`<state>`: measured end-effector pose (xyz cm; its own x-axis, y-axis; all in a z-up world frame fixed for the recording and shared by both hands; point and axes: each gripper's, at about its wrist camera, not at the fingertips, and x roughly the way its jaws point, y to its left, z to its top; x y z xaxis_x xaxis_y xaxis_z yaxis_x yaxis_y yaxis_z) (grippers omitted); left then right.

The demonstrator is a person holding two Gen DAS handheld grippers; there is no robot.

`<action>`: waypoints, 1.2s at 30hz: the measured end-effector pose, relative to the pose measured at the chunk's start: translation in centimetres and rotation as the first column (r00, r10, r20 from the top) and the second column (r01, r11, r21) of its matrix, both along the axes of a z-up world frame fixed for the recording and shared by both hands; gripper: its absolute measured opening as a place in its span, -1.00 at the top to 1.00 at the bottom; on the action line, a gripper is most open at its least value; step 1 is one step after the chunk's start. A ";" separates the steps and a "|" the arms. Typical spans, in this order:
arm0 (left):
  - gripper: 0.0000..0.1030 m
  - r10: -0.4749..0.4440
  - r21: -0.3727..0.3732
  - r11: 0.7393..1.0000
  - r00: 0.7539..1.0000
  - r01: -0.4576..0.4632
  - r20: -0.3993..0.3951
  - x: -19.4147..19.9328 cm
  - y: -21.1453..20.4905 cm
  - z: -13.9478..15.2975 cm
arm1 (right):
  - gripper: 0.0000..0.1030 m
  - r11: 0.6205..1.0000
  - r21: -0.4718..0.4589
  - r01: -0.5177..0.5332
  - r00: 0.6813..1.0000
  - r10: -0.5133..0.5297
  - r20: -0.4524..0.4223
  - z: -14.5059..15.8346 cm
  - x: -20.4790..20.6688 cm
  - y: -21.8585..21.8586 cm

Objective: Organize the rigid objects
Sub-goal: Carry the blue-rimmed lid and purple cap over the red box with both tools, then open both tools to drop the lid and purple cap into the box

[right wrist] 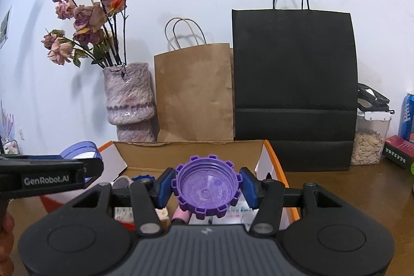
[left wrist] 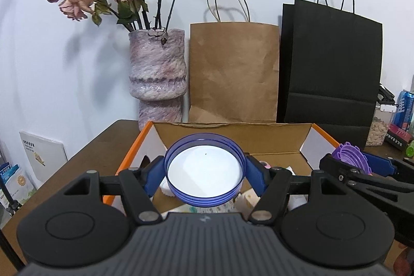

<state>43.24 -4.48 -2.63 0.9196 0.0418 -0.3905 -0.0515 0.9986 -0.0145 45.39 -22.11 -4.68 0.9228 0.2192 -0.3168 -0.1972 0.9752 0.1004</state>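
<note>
Blue pads of the left gripper (left wrist: 204,173) press on either side of a wide translucent blue screw lid with a white liner (left wrist: 204,172), jaws about half spread around it, its hollow side facing the camera; the lid hangs above an open cardboard box with orange outer walls (left wrist: 134,149), over small packets too blurred to read; the right gripper (right wrist: 207,186), jaws narrower, clamps a purple plastic cap with a notched, toothed rim (right wrist: 207,188), also hollow side toward the lens, held over the same box near its right wall; seen from the right wrist, the left gripper's black arm carries white lettering "GenRobot.AI"; behind the box on the brown wooden table (right wrist: 336,185) stand a mottled pink-and-white ceramic vase (left wrist: 157,74) of dried roses, a brown paper carrier bag (left wrist: 234,71) and a black paper carrier bag (left wrist: 330,64); farther right sit a clear container of pale flakes (right wrist: 368,144) and a blue drinks can (right wrist: 408,118), its printing unreadable.
</note>
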 end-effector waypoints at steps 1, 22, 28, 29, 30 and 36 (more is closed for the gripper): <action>-0.31 0.000 0.001 1.000 1.000 0.000 0.000 0.4 0.0 0.0 | -0.04 1.000 -0.001 -0.001 1.000 0.001 0.000 0.0 0.3 0.0; -0.33 0.015 0.048 0.999 1.000 -0.014 -0.024 6.4 1.0 -1.5 | -0.04 0.998 -0.045 -0.035 0.999 0.033 -0.033 -1.2 6.2 0.8; -1.00 0.051 0.068 0.996 0.998 -0.050 -0.021 6.5 1.3 -1.6 | -0.80 0.998 -0.062 -0.011 0.999 0.009 -0.031 -1.5 5.7 0.8; -1.00 0.054 0.074 0.996 0.998 -0.053 -0.016 6.4 1.3 -1.5 | -0.95 0.998 -0.063 0.001 1.000 -0.003 -0.021 -1.5 5.6 0.7; -1.00 0.054 0.073 0.996 0.998 -0.053 -0.014 6.4 1.4 -1.5 | -0.98 0.998 -0.062 0.016 1.000 -0.017 -0.010 -1.4 5.4 0.5; -1.00 0.060 0.064 0.996 0.998 -0.058 -0.021 6.4 1.6 -1.5 | -1.00 0.998 -0.053 0.039 0.999 -0.038 0.003 -1.3 5.3 0.1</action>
